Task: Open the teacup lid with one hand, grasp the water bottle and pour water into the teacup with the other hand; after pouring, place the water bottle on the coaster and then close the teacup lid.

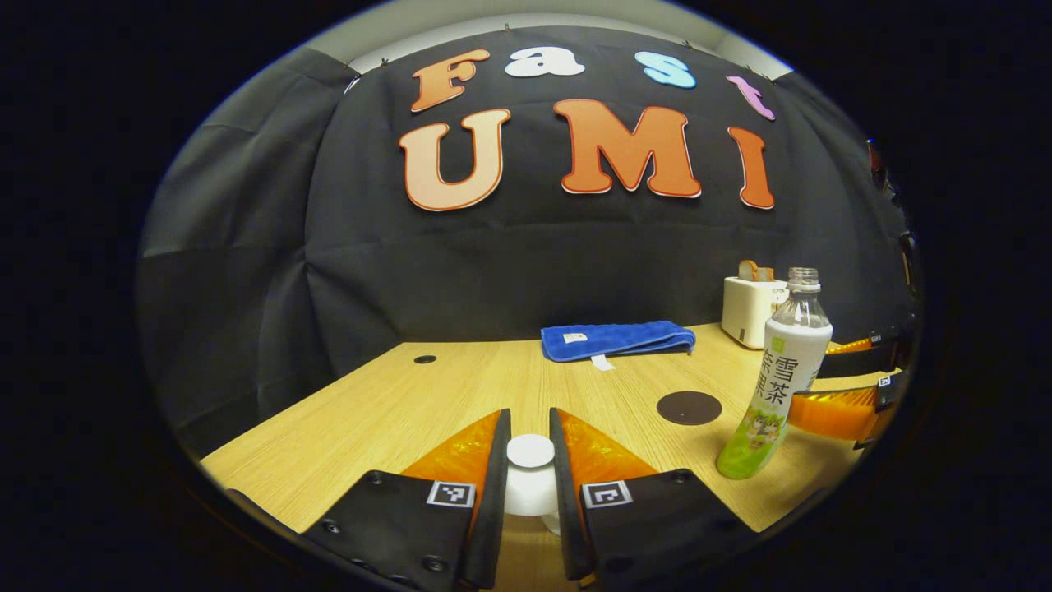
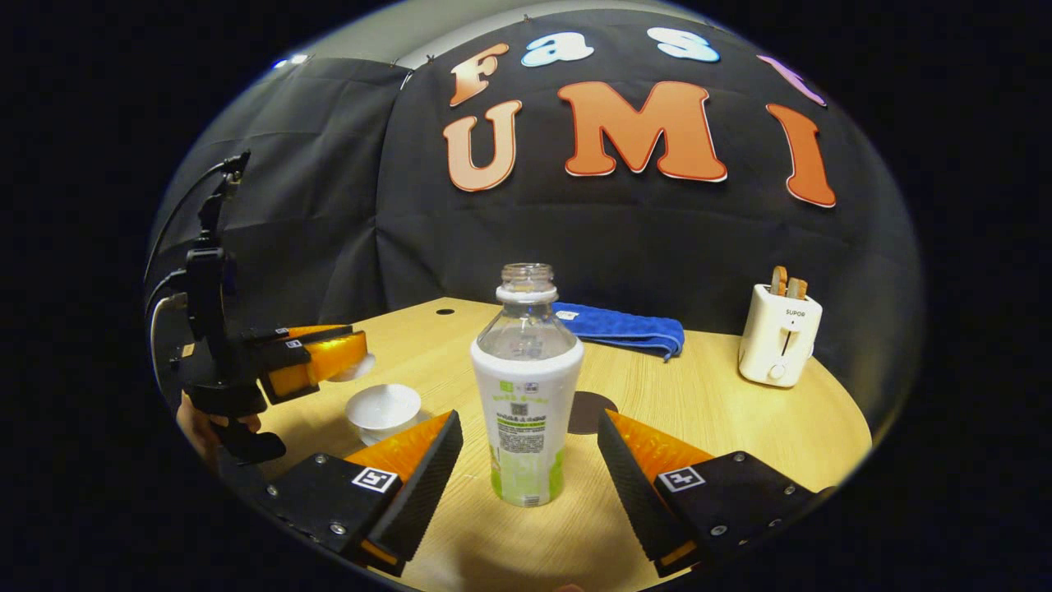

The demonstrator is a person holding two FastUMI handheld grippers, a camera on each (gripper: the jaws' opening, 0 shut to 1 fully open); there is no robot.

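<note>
Holding the white teacup lid (image 1: 530, 450) between its fingers, the left hand-held gripper (image 1: 530, 485) is clamped on the lid's knob, raised above the open teacup (image 2: 384, 409) on the wooden tabletop (image 2: 707, 411). The right hand-held gripper (image 2: 530, 460) stands spread wide, its fingers flanking the uncapped water bottle (image 2: 526, 386) without touching it. The bottle stands upright just in front of the dark round coaster (image 1: 689, 407). A folded blue cloth (image 1: 616, 339) and a white toaster (image 2: 779, 333) lie farther back.
</note>
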